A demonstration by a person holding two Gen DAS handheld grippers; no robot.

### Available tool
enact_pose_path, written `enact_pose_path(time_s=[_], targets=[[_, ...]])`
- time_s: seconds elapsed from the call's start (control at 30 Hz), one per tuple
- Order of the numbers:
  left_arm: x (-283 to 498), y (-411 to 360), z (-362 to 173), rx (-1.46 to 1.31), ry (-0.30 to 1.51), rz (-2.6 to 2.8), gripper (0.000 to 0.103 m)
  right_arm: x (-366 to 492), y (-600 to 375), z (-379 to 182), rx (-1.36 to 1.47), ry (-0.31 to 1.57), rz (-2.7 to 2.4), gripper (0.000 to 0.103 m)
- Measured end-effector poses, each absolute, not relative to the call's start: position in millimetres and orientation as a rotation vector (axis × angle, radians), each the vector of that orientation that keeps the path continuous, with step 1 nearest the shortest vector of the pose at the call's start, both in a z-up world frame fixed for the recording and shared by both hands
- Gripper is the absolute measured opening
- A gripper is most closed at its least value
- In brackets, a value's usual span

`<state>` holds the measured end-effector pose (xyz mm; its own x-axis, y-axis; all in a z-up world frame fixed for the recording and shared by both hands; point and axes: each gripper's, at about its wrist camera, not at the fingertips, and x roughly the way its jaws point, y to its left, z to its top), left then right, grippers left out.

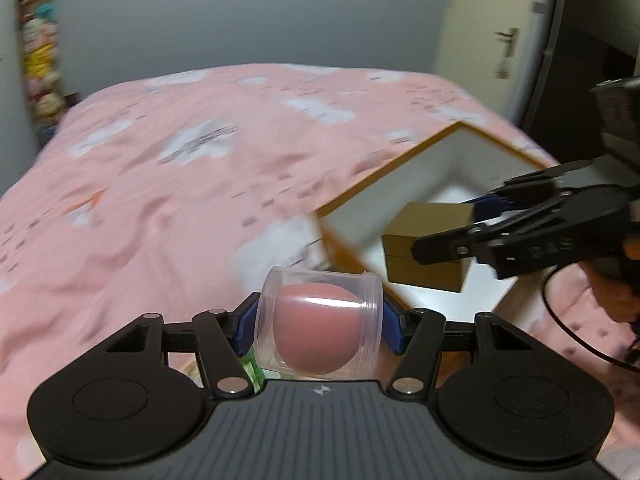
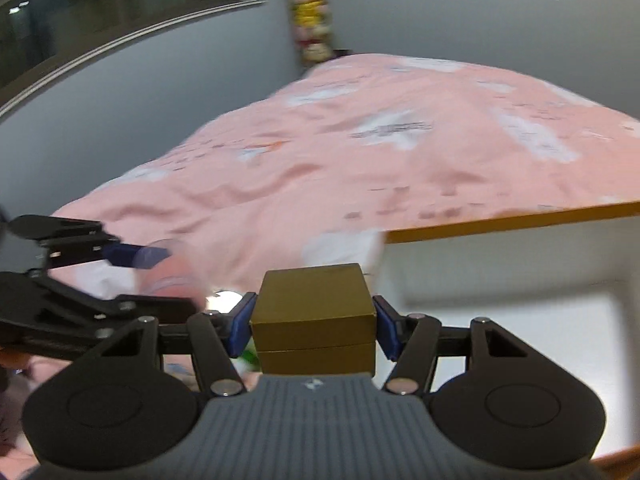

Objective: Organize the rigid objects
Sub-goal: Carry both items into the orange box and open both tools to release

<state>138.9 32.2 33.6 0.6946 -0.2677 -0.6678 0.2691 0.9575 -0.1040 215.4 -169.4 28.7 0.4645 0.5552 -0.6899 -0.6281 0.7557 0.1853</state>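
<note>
A pink patterned bed [image 1: 224, 184] fills a grey-walled room, with an open white-lined box [image 1: 436, 184] lying on it. The left hand-held gripper [image 1: 320, 320] clamps a clear jar [image 1: 320, 320] holding a pink ball [image 1: 316, 324] above the bed beside the box. The right hand-held gripper [image 2: 314, 320] clamps a small gold box [image 2: 314, 312] over the open box.

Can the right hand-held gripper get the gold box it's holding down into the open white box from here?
Probably yes. The right hand-held gripper holds the gold box over the open white box, and nothing shows inside to block it.
</note>
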Motion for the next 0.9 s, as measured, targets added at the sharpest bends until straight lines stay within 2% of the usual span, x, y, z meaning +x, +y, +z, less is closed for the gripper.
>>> enact_pose_path(time_s=[0.2,0.43,0.63,0.9], targets=[[189.2,-9.2,34.3,0.011,0.755,-0.439,0.069,256.7,-205.6,17.5,-0.147,0.95,0.601,0.06],[247.4,-45.1,8.5,0.14,0.794,-0.508,0.069,289.7,-216.6,-15.1,-0.235,1.062,0.596,0.06],[280.1,-63.6,-24.1,0.263,0.845,-0.544,0.069,311.2,-215.3,-28.5,-0.334,1.078,0.556,0.06],[288.9,-80.2,-48.2,0.499,0.863,-0.638,0.069,335.4,-222.1,-32.1,-0.306,1.146,0.578,0.06]])
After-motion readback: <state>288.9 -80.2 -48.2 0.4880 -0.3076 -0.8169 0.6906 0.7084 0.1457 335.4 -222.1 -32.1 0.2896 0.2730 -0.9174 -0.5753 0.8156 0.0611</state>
